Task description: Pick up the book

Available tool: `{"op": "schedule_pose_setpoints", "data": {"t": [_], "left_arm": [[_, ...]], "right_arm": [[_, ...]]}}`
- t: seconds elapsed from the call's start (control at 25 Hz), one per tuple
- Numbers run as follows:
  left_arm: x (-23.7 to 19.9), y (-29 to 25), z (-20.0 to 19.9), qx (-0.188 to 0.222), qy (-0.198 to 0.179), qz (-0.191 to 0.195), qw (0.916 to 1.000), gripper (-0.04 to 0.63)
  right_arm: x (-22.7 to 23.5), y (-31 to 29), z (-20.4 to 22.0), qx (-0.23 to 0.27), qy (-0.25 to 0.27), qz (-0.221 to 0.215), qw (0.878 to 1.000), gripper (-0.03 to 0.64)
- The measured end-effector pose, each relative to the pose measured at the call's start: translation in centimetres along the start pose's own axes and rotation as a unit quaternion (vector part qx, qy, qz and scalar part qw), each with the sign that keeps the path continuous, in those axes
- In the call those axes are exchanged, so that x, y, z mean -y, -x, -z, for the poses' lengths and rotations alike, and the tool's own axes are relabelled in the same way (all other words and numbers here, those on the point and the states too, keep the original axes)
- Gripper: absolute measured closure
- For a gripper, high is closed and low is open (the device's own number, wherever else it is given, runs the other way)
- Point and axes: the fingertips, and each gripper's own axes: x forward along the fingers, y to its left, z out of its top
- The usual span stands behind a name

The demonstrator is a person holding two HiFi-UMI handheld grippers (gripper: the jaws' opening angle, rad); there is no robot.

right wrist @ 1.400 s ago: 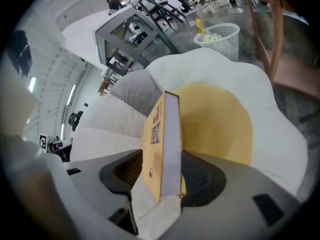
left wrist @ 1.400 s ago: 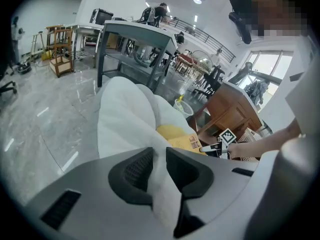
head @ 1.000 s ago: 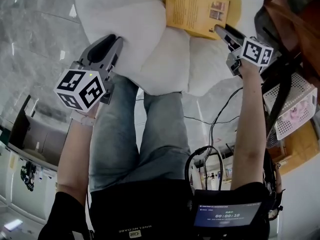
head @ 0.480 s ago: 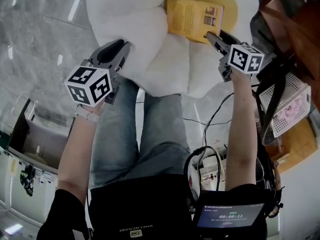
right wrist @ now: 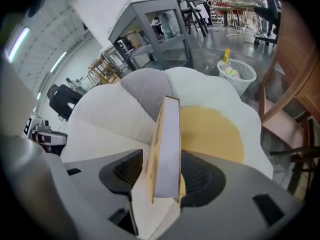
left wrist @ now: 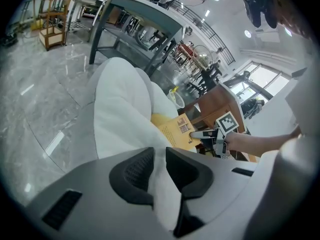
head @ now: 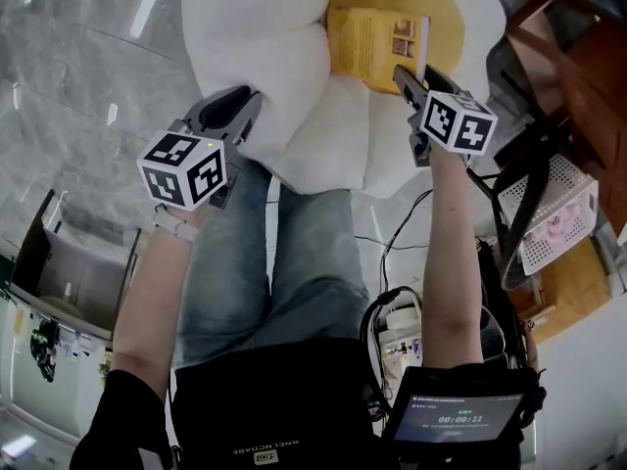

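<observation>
Grey jaws of your right gripper (right wrist: 162,176) were clamped on the book (right wrist: 167,134), 1 pad on each cover near its lower corner, so the grasp looked made. Your left gripper (left wrist: 159,169) hovered off to the side, its 2 jaws only a narrow gap apart with nothing between them, well clear of the book. Beyond the pads, the book stood edge-on over the cushion (head: 265,57), above its yellow centre (right wrist: 215,129); I could not tell whether it had left the fabric. By my reading, gripping was done and the lift away remained. Farther off stood a grey table (right wrist: 150,19).
</observation>
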Motion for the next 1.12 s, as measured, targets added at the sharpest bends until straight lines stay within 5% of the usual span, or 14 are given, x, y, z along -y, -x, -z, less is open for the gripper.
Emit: {"op": "schedule_pose_setpoints", "data": {"t": [0.24,1.12], "left_arm": [[-0.4,0.5,-0.2,-0.001,0.005,0.007,1.0000,0.508],[-0.9,-0.3,-0.4,-0.004,0.014,0.027,0.9995,0.532]], "right_arm": [[-3.5,-1.9,-0.1,-0.025,-0.011,-0.037,0.999,0.414],[-4.6,-5.4,0.1,-0.070,0.054,0.036,0.995,0.443]]}}
